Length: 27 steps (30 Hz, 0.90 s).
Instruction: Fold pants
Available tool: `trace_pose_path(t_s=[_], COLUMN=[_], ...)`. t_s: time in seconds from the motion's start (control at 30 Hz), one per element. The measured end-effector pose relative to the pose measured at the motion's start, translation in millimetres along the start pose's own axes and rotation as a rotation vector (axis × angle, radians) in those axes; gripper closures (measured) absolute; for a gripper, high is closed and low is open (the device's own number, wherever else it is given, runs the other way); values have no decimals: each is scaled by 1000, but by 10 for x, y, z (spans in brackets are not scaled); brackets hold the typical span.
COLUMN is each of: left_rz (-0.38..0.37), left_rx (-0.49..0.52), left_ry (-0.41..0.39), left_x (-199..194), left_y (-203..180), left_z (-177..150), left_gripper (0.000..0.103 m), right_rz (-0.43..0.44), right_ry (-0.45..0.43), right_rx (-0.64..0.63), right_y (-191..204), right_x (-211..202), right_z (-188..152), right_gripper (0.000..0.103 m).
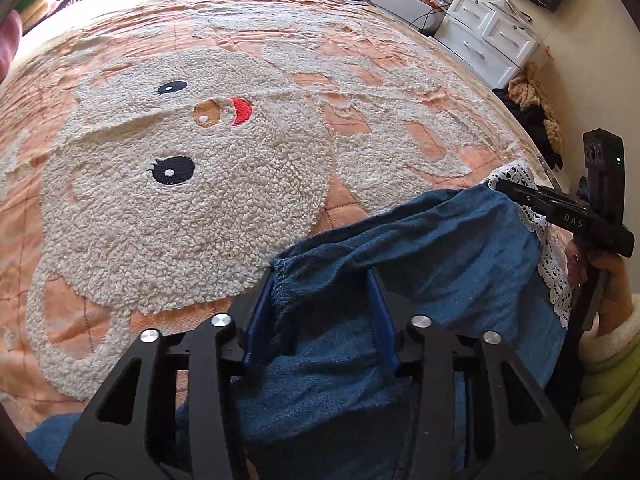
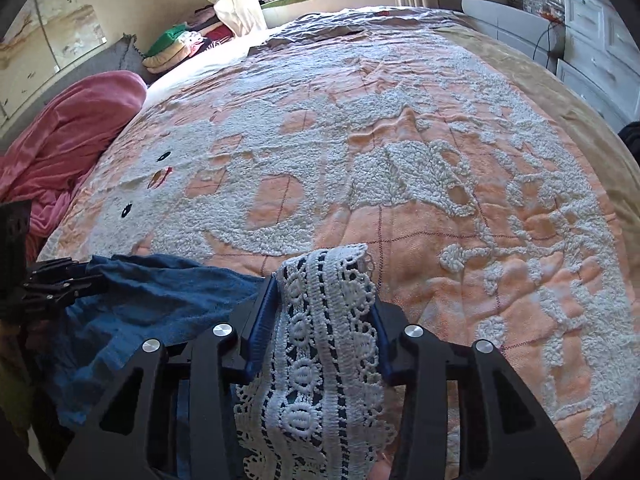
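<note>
The pants (image 1: 440, 240) are blue denim with a white lace trim (image 1: 554, 264), and they lie bunched at the near edge of a bed. In the left wrist view my left gripper (image 1: 324, 276) is shut on a fold of the denim, which fills the gap between its blue pads. My right gripper (image 1: 496, 186) holds the same edge further right. In the right wrist view my right gripper (image 2: 326, 292) is shut on the lace trim (image 2: 320, 320). The denim (image 2: 160, 300) stretches left to my left gripper (image 2: 96, 276). The rest of the pants hangs below the grippers, hidden.
A peach blanket (image 1: 200, 200) with a white fluffy cartoon face covers the bed. A pink cover (image 2: 72, 132) is heaped at the left, with folded clothes (image 2: 176, 48) beyond. White drawers (image 1: 488, 40) stand at the right wall. A hand in a pale sleeve (image 1: 612, 344) holds the right gripper.
</note>
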<state>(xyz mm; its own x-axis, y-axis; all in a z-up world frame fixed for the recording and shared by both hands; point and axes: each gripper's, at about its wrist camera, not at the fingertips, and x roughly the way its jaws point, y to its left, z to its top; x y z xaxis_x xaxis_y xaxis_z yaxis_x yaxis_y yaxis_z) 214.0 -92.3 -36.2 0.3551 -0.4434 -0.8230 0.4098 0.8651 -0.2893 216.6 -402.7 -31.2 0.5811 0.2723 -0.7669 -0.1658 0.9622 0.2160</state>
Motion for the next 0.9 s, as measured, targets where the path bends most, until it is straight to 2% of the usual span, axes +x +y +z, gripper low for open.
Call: trace_pose_path(t_s=[0.07, 0.17, 0.3, 0.47, 0.57, 0.67, 0.7, 0.73, 0.8, 0.9], left_rz=[9, 9, 17, 25, 39, 117, 119, 119, 132, 128], left_rx=[1, 13, 22, -7, -37, -18, -23, -32, -48, -54], left_ry=[-2, -25, -87, -150, -149, -141, -132, -119, -92, -78], left_x=[12, -40, -202, -299, -252, -185, -150, -112, -18, 25], left_y=[-8, -32, -62, -29, -2, 3, 20, 47, 103, 166], left_z=[-7, 15, 98, 259, 361, 392, 388, 379, 352, 281], left_gripper=[85, 95, 97, 97, 97, 97, 97, 97, 97, 97], right_rz=[10, 29, 64, 41, -20, -46, -83, -122, -142, -115], right_ry=[-29, -76, -144, -268, -258, -199, -161, -133, -89, -157], right_rx=[-31, -49, -55, -80, -94, -104, -117, -121, -102, -44], right_y=[42, 69, 101, 176, 186, 210, 223, 217, 158, 43], right_x=[-60, -155, -344, -603, -535, -305, -182, -73, 58, -136], right_z=[-35, -108, -177, -92, 77, 156, 153, 134, 102, 51], right_gripper=[74, 79, 81, 82, 82, 82, 78, 67, 64, 38])
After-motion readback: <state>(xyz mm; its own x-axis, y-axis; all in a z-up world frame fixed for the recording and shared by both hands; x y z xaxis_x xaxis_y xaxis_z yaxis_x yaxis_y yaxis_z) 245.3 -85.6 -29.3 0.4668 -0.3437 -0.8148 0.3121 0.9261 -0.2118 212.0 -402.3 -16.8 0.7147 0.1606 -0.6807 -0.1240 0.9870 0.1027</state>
